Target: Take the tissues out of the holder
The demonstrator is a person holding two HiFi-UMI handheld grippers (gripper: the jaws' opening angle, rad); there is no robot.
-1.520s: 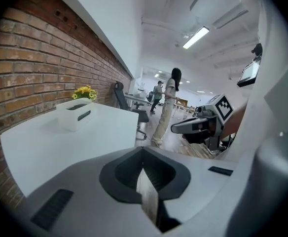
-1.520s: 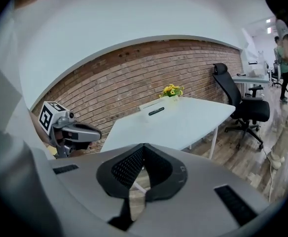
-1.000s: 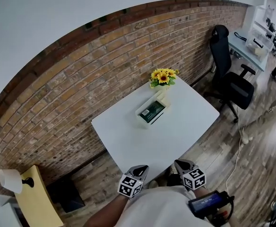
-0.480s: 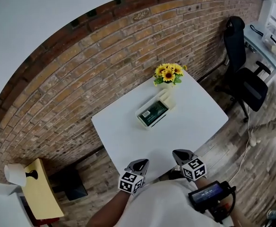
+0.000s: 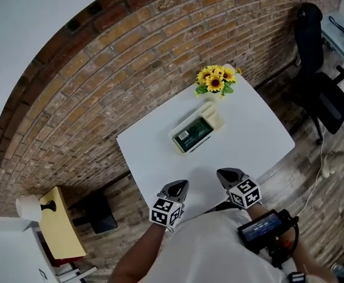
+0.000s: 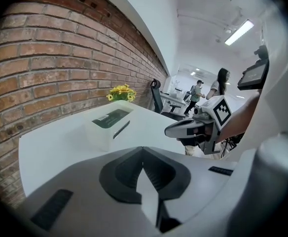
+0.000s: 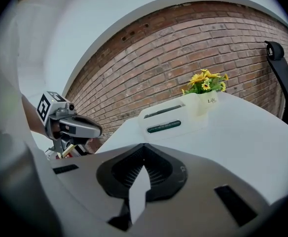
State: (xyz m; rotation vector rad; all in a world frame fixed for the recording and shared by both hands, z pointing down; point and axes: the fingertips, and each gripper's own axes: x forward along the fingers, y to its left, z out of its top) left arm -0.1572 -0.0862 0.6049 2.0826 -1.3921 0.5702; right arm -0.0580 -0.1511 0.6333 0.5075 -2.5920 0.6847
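A white tissue holder (image 5: 194, 134) with a dark green pack showing through its top lies near the middle of the white table (image 5: 248, 140). In the left gripper view the holder (image 6: 108, 126) sits ahead on the left; in the right gripper view the holder (image 7: 166, 120) is ahead at centre. Both grippers hover at the table's near edge, well short of the holder. My left gripper (image 5: 179, 187) (image 6: 143, 150) is shut and empty. My right gripper (image 5: 227, 174) (image 7: 144, 147) also has its jaws together, holding nothing.
A pot of yellow sunflowers (image 5: 215, 80) stands just behind the holder near the brick wall (image 5: 101, 81). A black office chair (image 5: 322, 81) is at the right. A yellow stand with a lamp (image 5: 54, 229) and a dark box (image 5: 99, 214) are on the floor at left. People (image 6: 220, 85) stand far off.
The head view has tilted and come nearer, so the table lies lower and closer. Both grippers have edged up to the table's near edge, still shut.
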